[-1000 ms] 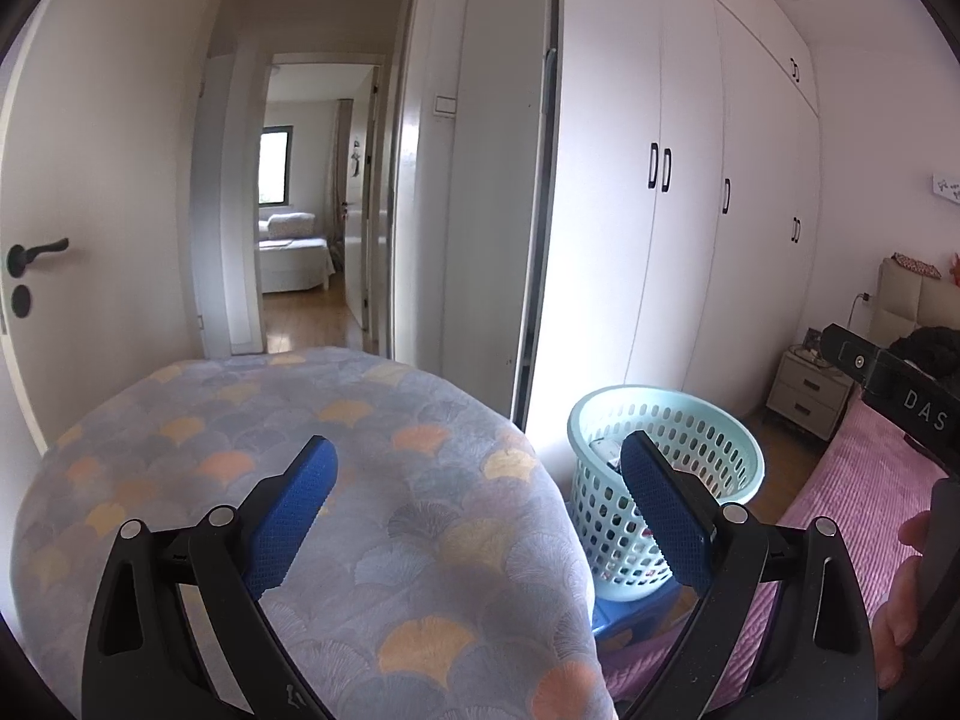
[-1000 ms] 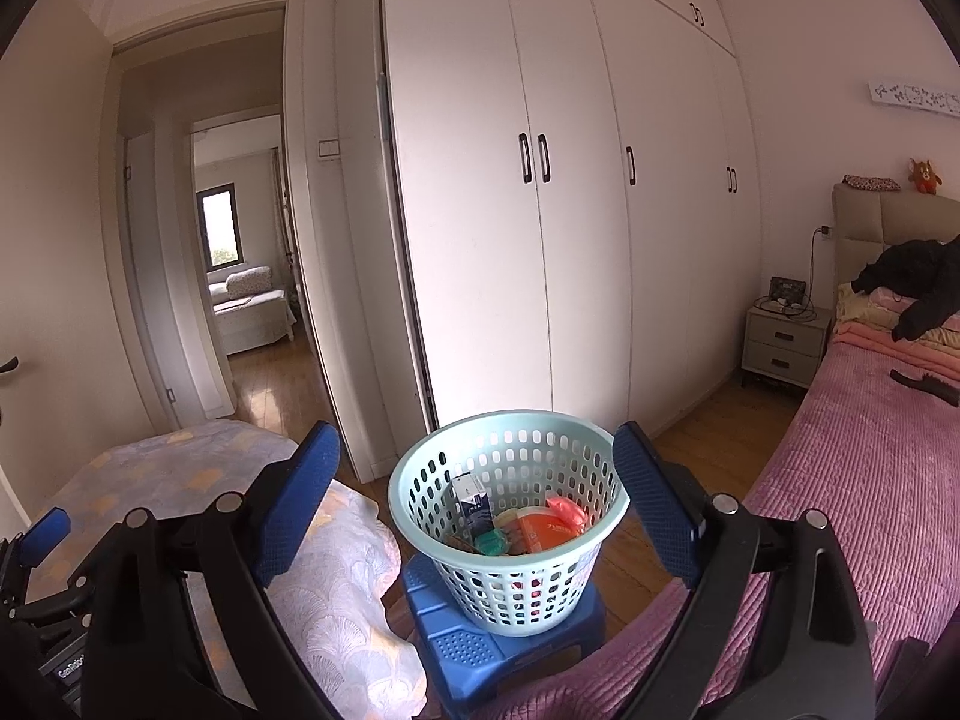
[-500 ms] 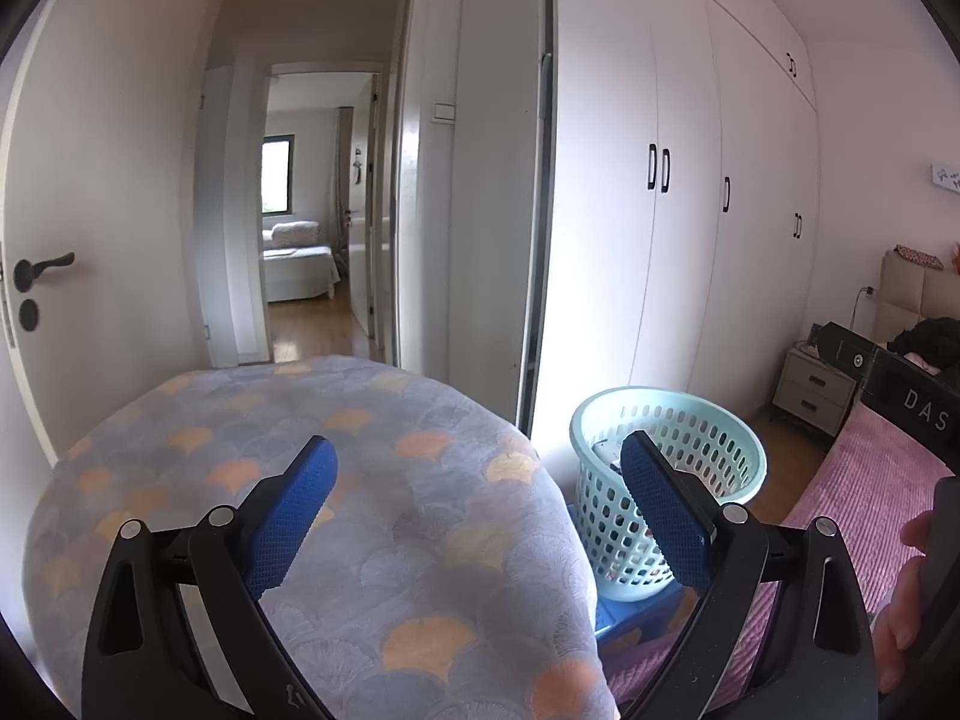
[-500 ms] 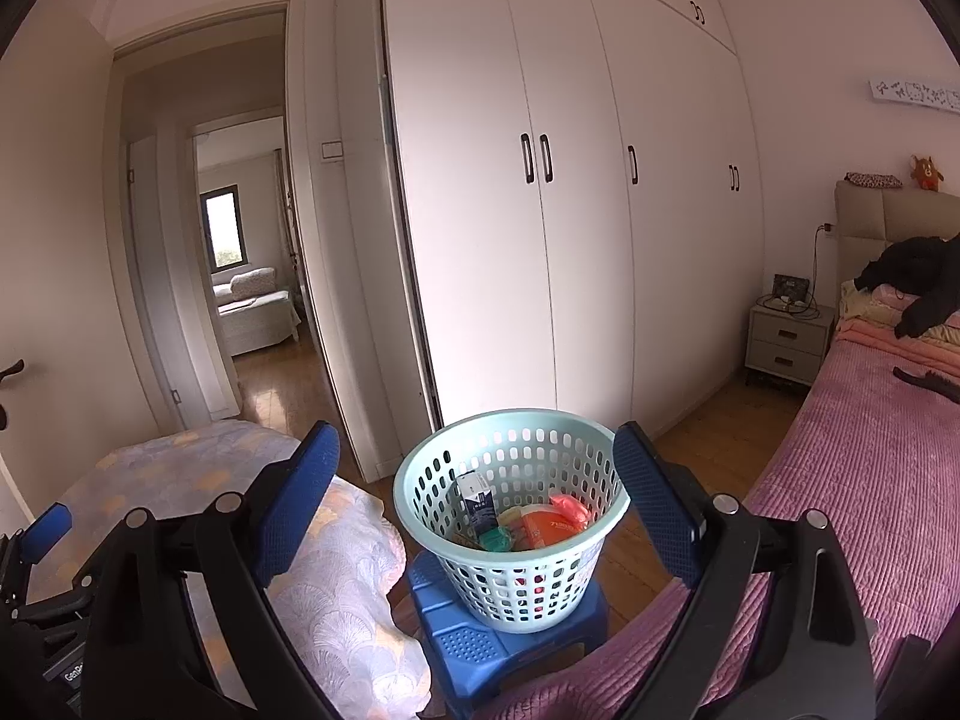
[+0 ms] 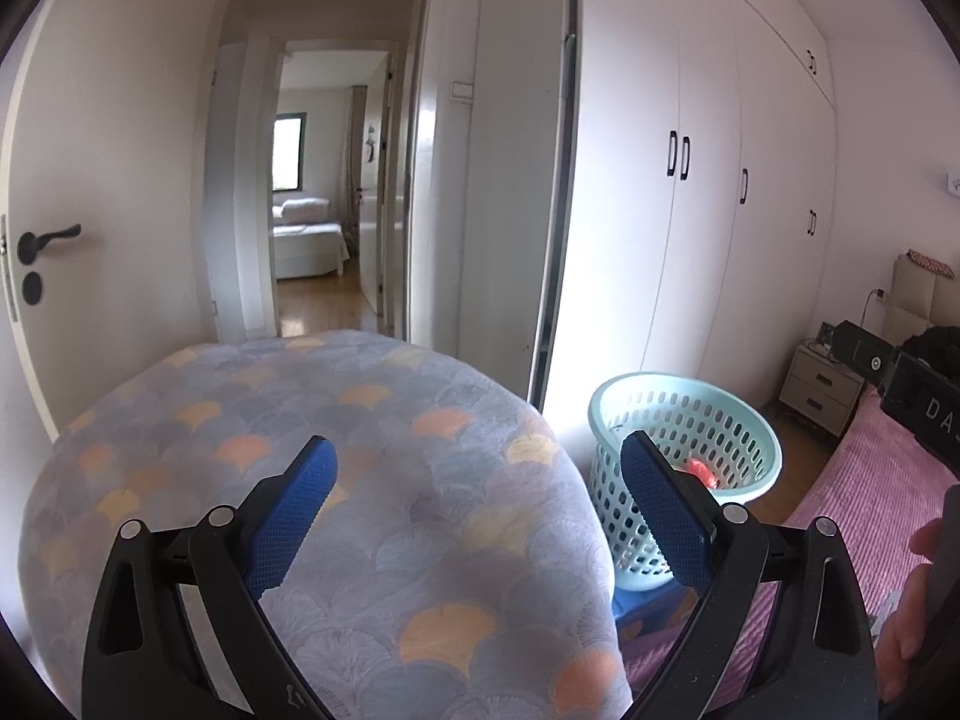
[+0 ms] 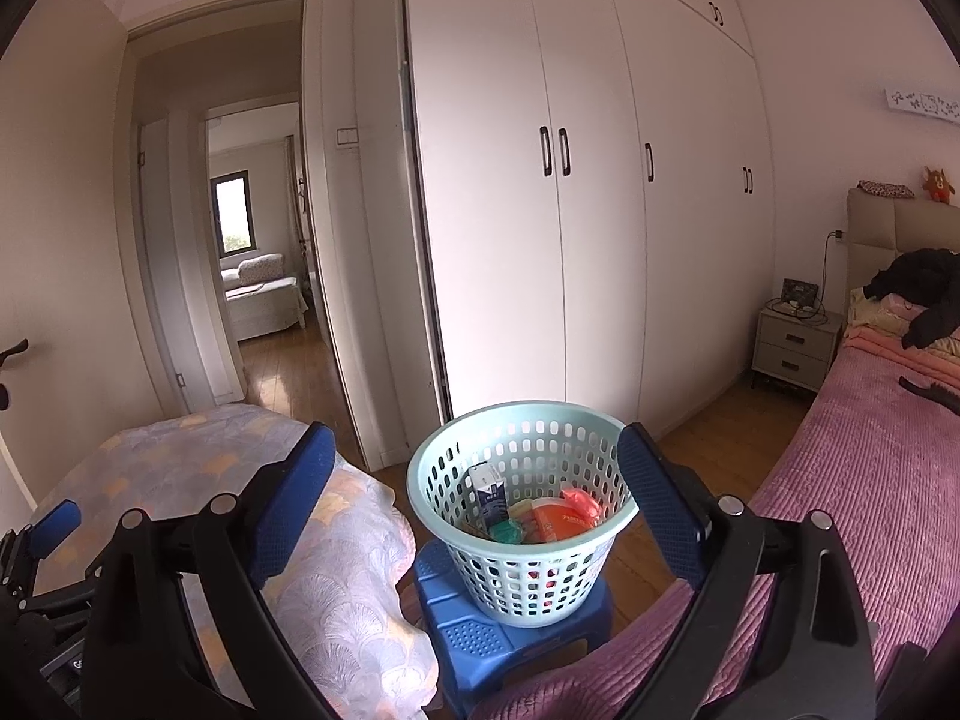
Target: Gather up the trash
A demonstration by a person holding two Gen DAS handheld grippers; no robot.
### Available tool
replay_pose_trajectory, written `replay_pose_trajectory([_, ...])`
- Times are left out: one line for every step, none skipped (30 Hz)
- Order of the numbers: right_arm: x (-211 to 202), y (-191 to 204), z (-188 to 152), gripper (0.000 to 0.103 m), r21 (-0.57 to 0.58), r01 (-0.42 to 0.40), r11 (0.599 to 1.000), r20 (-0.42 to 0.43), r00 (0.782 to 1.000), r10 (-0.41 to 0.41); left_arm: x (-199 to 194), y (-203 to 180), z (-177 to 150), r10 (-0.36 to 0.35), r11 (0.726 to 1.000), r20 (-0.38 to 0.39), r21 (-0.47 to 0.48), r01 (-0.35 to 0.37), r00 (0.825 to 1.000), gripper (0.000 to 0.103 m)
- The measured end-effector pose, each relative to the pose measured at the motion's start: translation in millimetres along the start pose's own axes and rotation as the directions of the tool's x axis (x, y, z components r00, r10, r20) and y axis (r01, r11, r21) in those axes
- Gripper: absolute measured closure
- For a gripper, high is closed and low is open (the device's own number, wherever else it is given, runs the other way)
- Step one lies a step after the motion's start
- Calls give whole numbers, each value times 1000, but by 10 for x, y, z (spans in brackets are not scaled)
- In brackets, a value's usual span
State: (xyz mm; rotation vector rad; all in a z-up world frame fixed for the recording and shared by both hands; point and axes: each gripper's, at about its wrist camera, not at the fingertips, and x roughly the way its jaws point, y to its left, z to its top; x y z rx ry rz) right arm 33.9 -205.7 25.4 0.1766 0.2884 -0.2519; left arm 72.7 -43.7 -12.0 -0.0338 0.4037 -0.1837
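A pale green perforated basket [image 6: 522, 564] stands on a blue plastic stool [image 6: 480, 636] between a covered table and the bed. Inside it lie a small blue-and-white carton [image 6: 489, 495], an orange wrapper [image 6: 561, 519] and other trash. My right gripper [image 6: 474, 516] hangs open above and in front of the basket, nothing between its blue pads. My left gripper [image 5: 477, 510] is open over the round table with the scallop-pattern cloth [image 5: 300, 456], empty. The basket [image 5: 684, 468] shows at the right of the left wrist view.
White wardrobe doors [image 6: 600, 240] line the wall behind the basket. A bed with a pink cover [image 6: 870, 480] fills the right, a nightstand [image 6: 792, 348] beyond it. An open doorway [image 5: 312, 228] leads to a hallway. A hand [image 5: 912, 594] holds the right gripper.
Both views have shifted slightly; the basket sits a little lower and nearer in the left wrist view. Both grippers stay open and empty.
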Motion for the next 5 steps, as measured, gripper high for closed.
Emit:
replay_pose_trajectory([14, 13, -5, 12, 1, -1, 1000, -5, 1000, 1, 12, 25, -2, -22, 1000, -14, -11, 22, 1000, 10])
replay_pose_trajectory([27, 20, -6, 12, 2, -5, 1000, -9, 1000, 5, 25, 58, -4, -49, 998, -26, -25, 49, 998, 10])
replay_pose_trajectory([36, 30, -5, 12, 3, -14, 1000, -14, 1000, 14, 30, 91, -9, -57, 998, -31, -39, 56, 998, 10])
replay_pose_trajectory([44, 48, 2, 12, 0, -18, 1000, -15, 1000, 18, 32, 109, -17, -52, 998, -31, -46, 50, 998, 10])
replay_pose_trajectory([50, 69, 7, 12, -4, -19, 1000, -15, 1000, 19, 30, 138, -25, -44, 998, -28, -53, 43, 999, 10])
